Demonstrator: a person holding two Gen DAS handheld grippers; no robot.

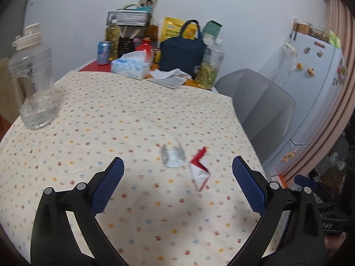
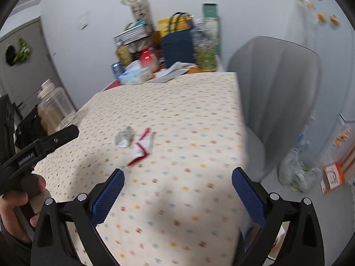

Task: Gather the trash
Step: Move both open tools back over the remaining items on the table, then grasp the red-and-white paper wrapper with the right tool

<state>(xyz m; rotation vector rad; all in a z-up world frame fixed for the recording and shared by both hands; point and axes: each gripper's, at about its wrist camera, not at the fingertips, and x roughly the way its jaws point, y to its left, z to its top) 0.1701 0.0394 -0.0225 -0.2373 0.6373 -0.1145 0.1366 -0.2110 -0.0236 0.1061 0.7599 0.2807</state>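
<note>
A red and white empty packet [image 1: 199, 170] lies on the dotted tablecloth [image 1: 124, 119], with a crumpled clear and white wrapper [image 1: 173, 157] just to its left. Both show in the right wrist view too: the packet [image 2: 142, 148] and the wrapper [image 2: 124, 137]. My left gripper [image 1: 177, 177] is open and empty, hovering just short of the two pieces. My right gripper [image 2: 177, 190] is open and empty, above the tablecloth [image 2: 188, 115] nearer the table's front. The left gripper's body and the hand holding it [image 2: 33, 155] show at the left of the right wrist view.
A clear jar [image 1: 33, 84] stands at the table's left. A tissue box [image 1: 131, 65], soda can [image 1: 103, 52], navy bag [image 1: 180, 51], bottles and packages crowd the far end. A grey chair [image 2: 275, 93] is at the right, with a clear plastic bag [image 2: 297, 173] on the floor by a fridge [image 1: 310, 84].
</note>
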